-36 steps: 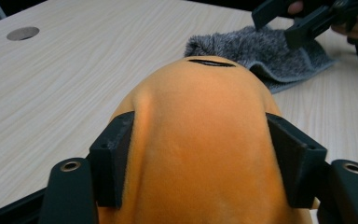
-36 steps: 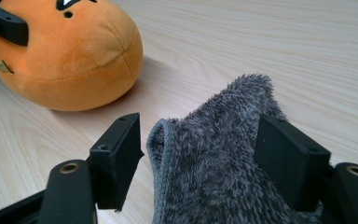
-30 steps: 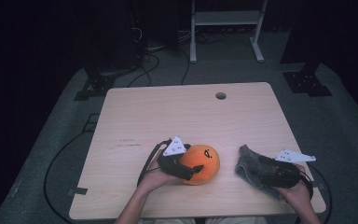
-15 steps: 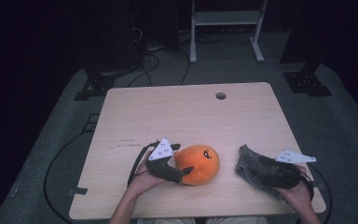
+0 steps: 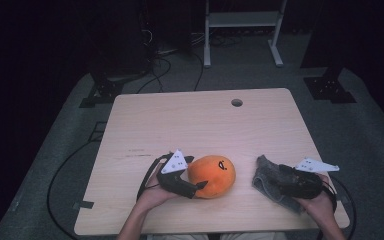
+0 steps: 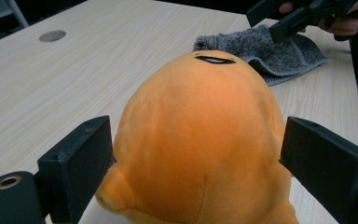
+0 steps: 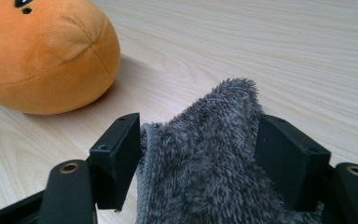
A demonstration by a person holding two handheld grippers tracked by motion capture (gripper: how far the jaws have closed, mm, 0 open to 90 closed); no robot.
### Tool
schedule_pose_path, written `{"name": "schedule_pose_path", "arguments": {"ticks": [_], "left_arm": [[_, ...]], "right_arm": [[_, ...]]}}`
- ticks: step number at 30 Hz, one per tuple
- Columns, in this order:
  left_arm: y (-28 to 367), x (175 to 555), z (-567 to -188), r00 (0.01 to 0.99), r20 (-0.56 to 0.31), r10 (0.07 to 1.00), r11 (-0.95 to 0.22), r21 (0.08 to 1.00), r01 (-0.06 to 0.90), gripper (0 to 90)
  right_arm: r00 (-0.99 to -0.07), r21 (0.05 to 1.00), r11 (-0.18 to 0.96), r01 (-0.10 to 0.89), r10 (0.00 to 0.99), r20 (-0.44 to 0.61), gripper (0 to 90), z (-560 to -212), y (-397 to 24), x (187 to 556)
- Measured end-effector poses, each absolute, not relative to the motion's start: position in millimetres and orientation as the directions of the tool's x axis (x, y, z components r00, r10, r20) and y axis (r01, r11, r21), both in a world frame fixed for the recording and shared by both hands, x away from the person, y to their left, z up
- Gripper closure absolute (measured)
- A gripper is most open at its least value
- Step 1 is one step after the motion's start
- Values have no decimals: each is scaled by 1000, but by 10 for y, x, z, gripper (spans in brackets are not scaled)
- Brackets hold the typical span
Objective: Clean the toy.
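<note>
Orange plush toy (image 6: 200,140) between the left gripper (image 5: 192,189) fingers, spread apart, its underside hidden, grey cloth (image 7: 205,177) clamped in the right gripper (image 5: 287,182) fingers, lower part cut off, bare tabletop (image 5: 195,120) beyond.

The orange plush toy (image 5: 211,176) sits on the wooden table, near its front edge and a little left of centre, round and squashy, with small black face markings on the upper right of its top. The grey fluffy cloth (image 5: 270,181) lies crumpled toward the table's front right corner, well apart from the toy, one fold raised into a peak.
</note>
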State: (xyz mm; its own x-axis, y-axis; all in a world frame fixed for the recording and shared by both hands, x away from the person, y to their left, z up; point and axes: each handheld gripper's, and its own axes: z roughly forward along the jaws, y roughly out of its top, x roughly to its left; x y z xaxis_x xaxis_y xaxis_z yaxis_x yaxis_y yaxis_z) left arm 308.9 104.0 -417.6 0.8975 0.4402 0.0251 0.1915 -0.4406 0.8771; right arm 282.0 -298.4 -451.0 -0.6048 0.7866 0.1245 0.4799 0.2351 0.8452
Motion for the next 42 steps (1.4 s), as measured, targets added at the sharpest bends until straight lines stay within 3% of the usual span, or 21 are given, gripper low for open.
{"name": "schedule_pose_path", "arguments": {"ticks": [13, 27, 31, 38, 42], "left_arm": [[1037, 3053, -4171, 895, 37, 445, -449, 874, 187, 88], [989, 3066, -4264, 892, 24, 451, -470, 856, 215, 145], [1001, 3080, -4298, 885, 14, 465, -464, 855, 231, 170], [1041, 3088, -4357, 887, 21, 461, -469, 854, 224, 237], [1048, 3100, -4370, 891, 21, 454, -467, 857, 218, 267]], "right_arm": [[-579, 836, 252, 488, 810, 94, 327, -4527, -2972, 2892], [-552, 709, 370, 600, 833, 32, 530, -4713, -2842, 3159], [-538, 706, 345, 618, 840, 61, 551, -4735, -2848, 3154], [-542, 689, 394, 608, 840, -1, 723, -4690, -2752, 3108], [-542, 721, 364, 590, 840, 19, 741, -4588, -2792, 3077]]}}
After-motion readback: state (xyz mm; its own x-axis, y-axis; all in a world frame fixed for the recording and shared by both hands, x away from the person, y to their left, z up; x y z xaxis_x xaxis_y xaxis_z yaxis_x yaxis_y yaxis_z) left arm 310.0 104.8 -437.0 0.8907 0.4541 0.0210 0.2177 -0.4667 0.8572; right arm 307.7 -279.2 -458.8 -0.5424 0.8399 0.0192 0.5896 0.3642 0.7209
